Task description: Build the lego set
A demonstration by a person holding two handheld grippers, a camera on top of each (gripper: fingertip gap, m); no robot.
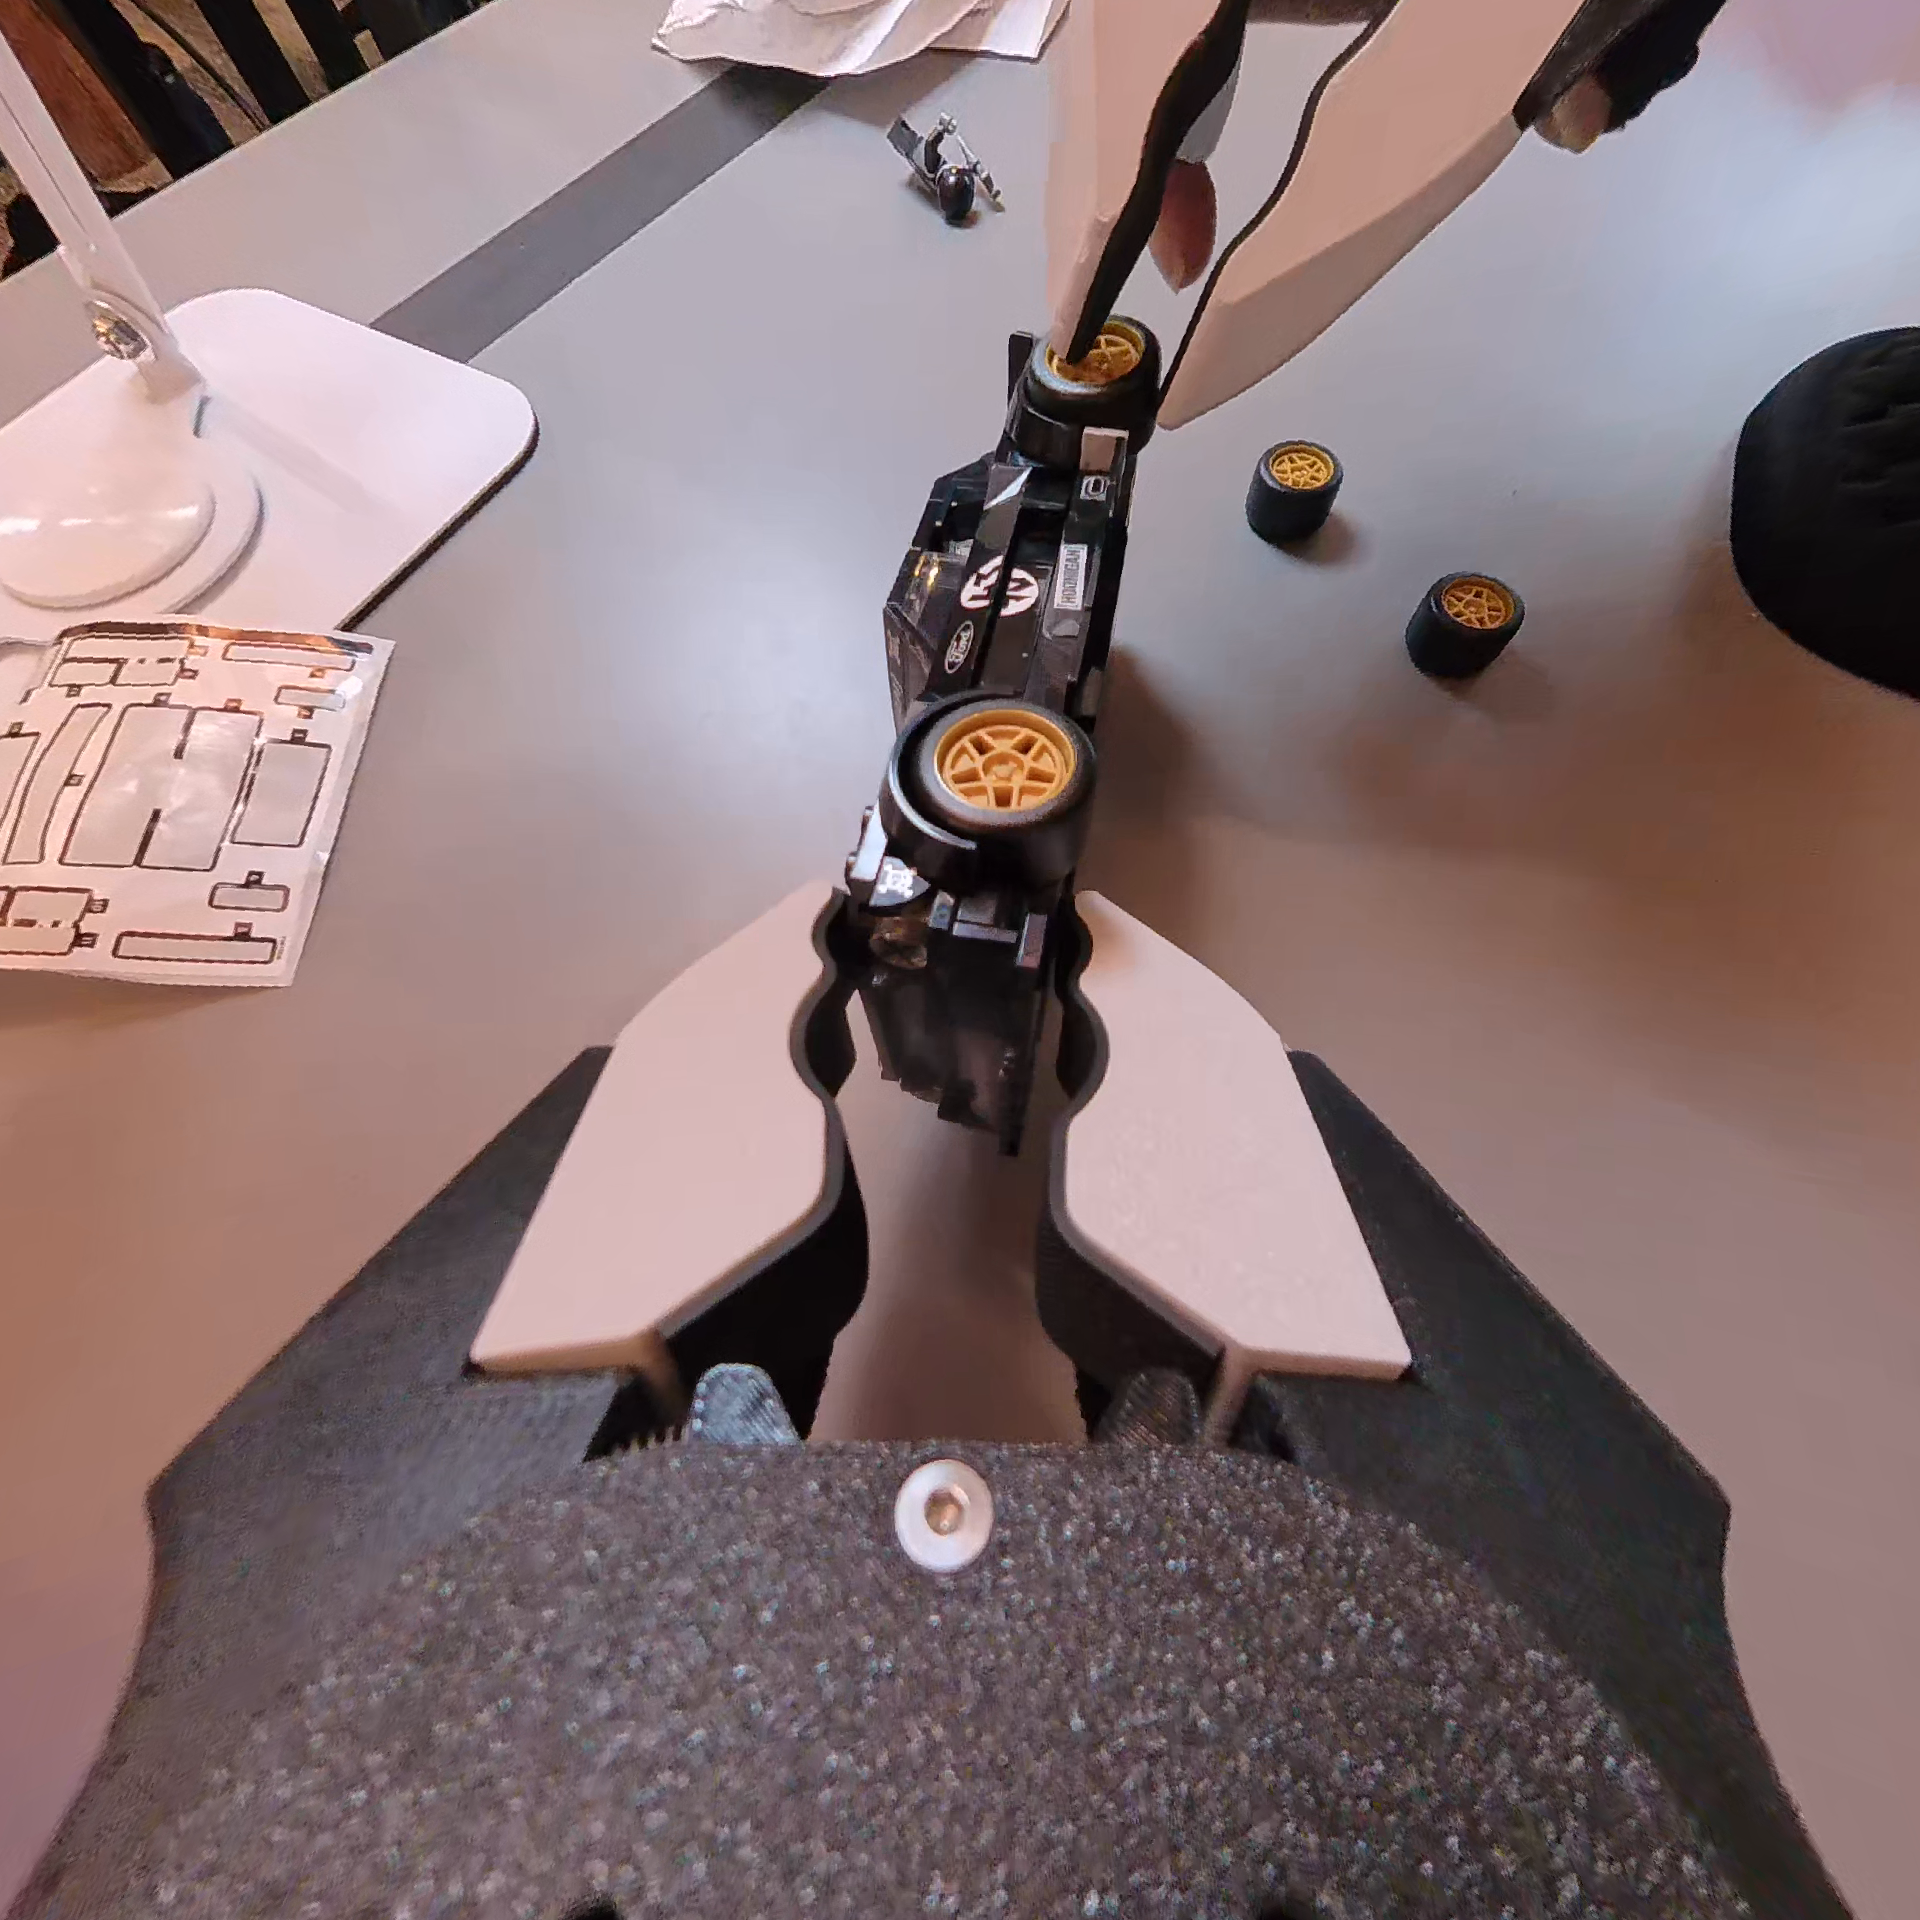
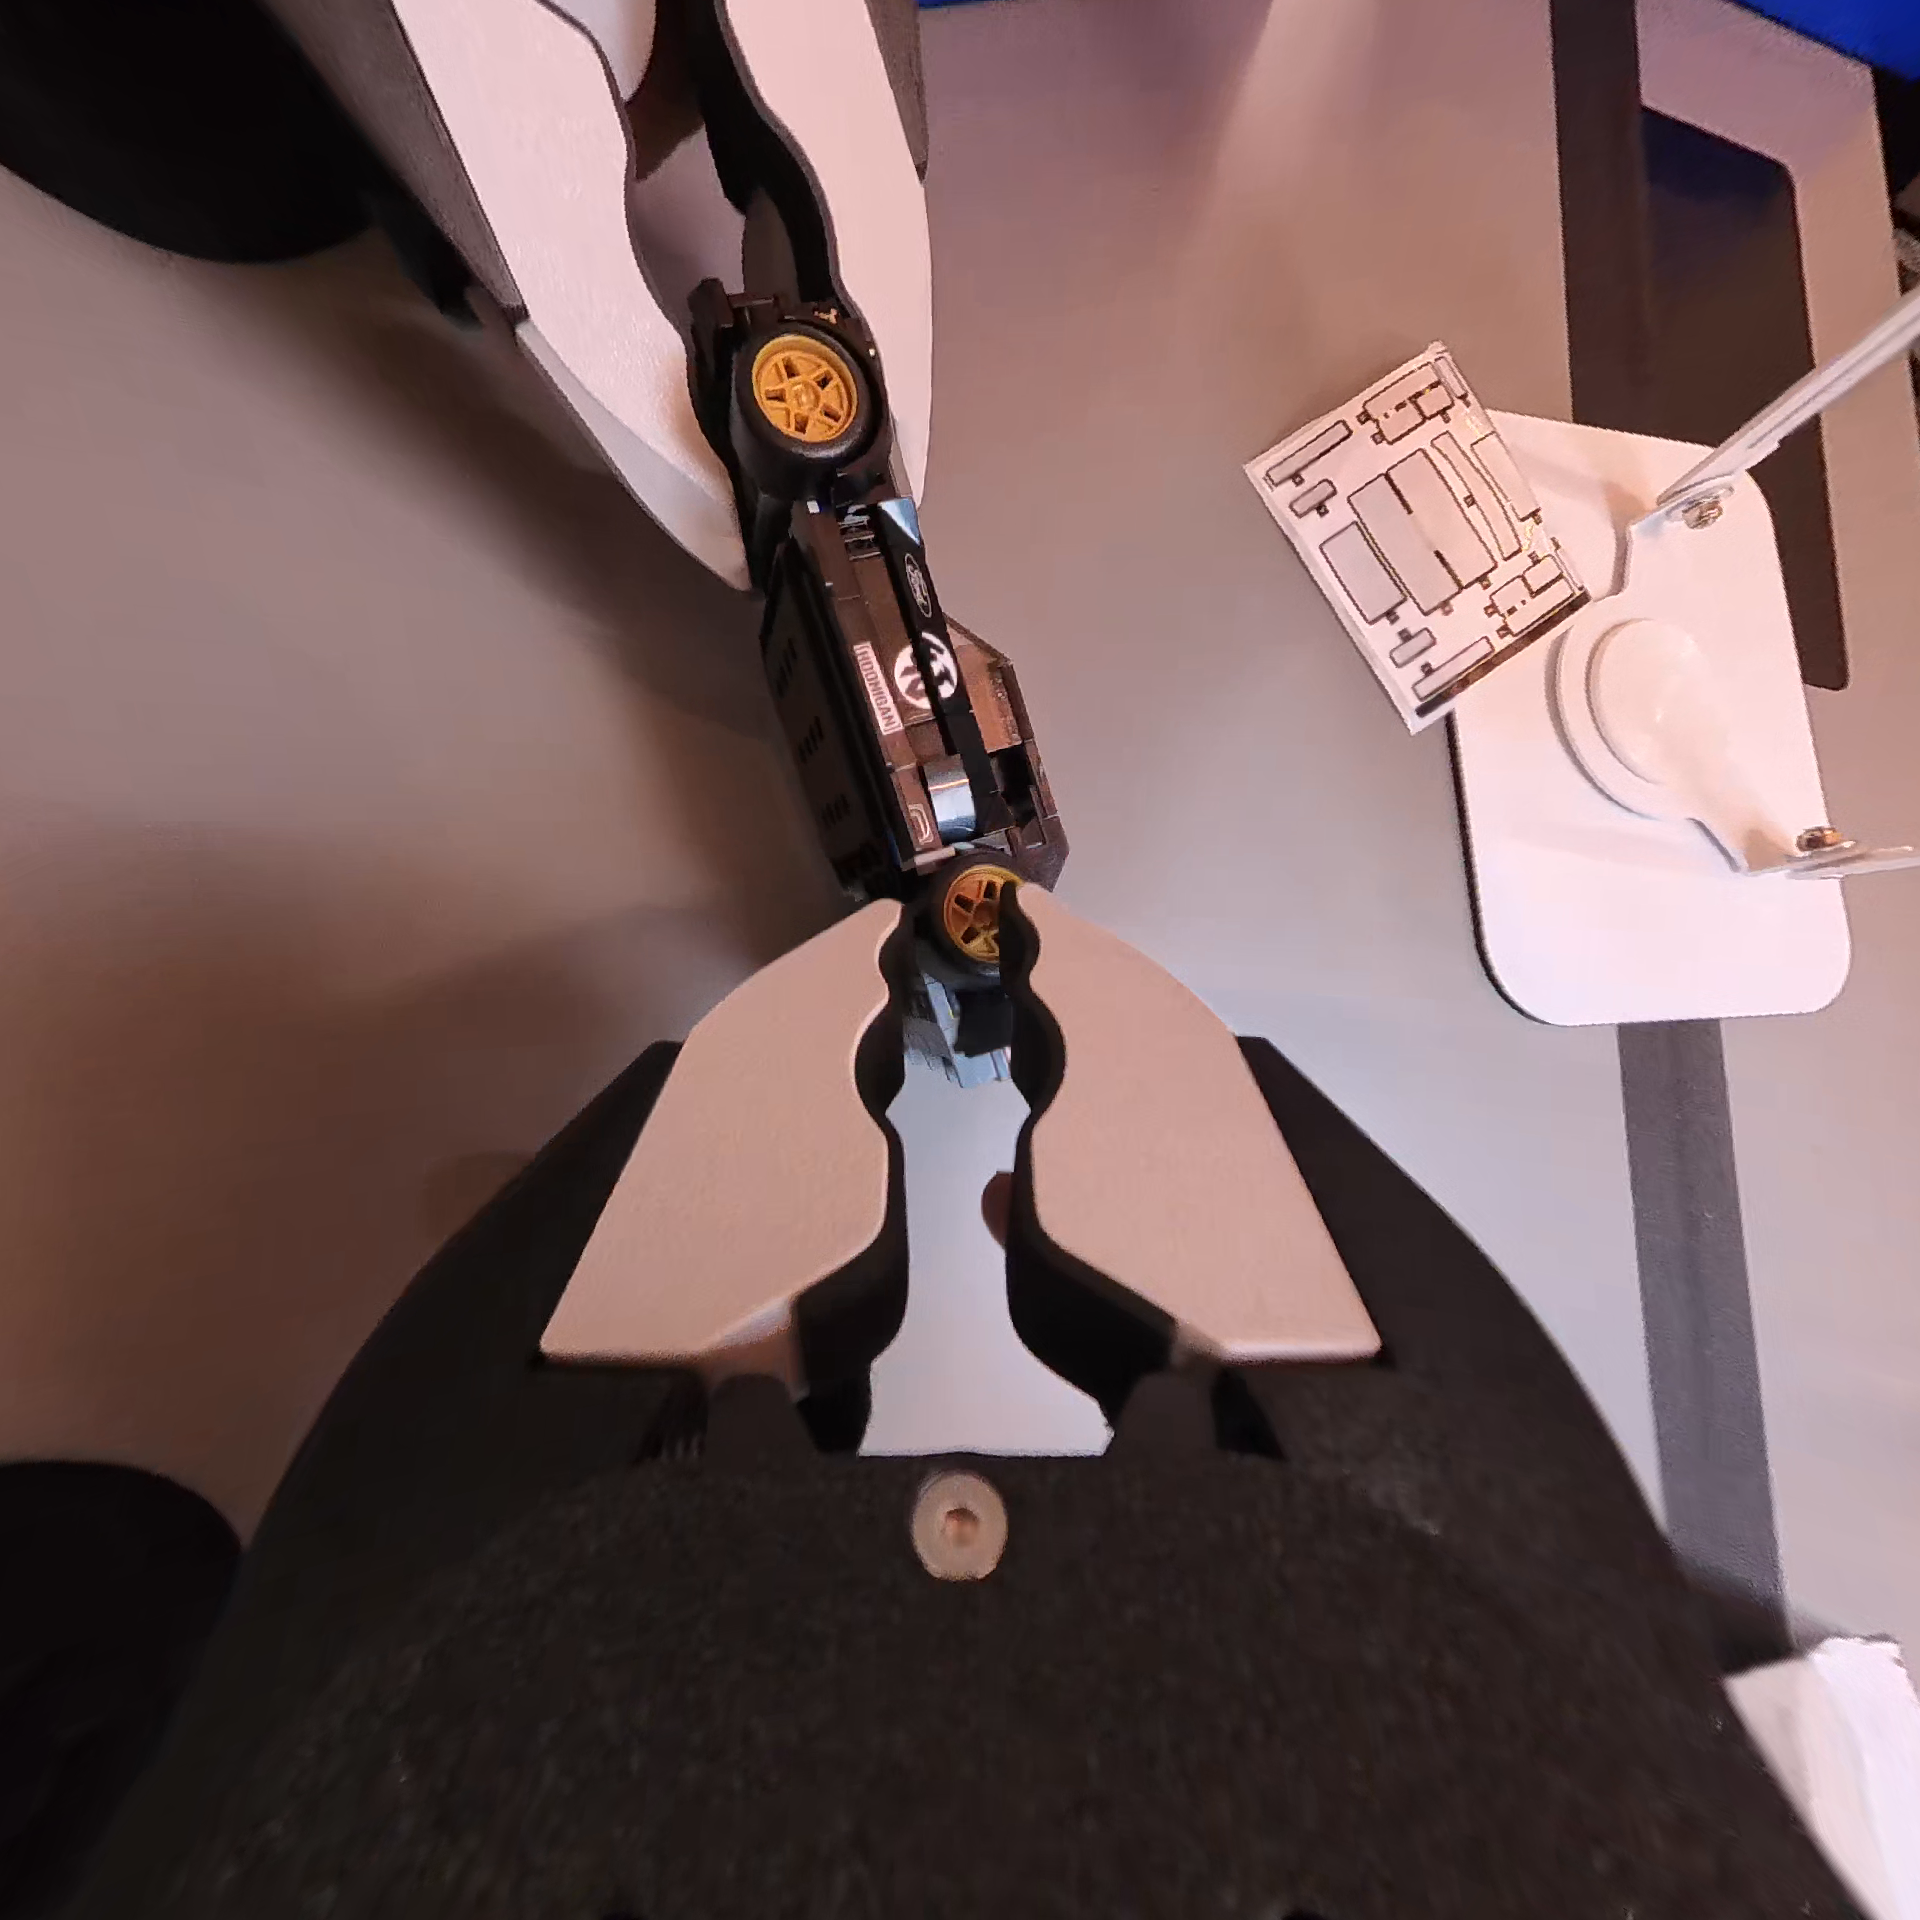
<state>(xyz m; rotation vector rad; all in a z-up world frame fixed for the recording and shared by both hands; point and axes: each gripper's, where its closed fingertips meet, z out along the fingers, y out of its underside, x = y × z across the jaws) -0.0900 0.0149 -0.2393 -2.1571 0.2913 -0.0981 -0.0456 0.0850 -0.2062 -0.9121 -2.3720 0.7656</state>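
A black lego car [image 1: 1018, 613] lies on its side on the grey table [image 1: 644, 644], wheel side up. My left gripper [image 1: 956, 914] is shut on one end of the car. A black wheel with a gold hub [image 1: 992, 779] is mounted near that end. My right gripper [image 2: 971, 914] is shut around a second gold-hub wheel [image 2: 977, 909] at the car's other end [image 2: 883, 675]. In the left wrist view the right gripper [image 1: 1132, 384] comes down from above onto that wheel [image 1: 1117, 343]. Two loose wheels [image 1: 1294, 488] [image 1: 1465, 623] lie to the right of the car.
A sticker sheet [image 1: 156, 800] lies left of the car, next to a white stand base [image 1: 260, 436]. A small grey and black part [image 1: 951, 171] and crumpled wrapping [image 1: 862, 31] lie at the far side. A black rounded object [image 1: 1839, 509] sits at the right edge. The tips of one gripper are about 10 cm away from the tips of the other.
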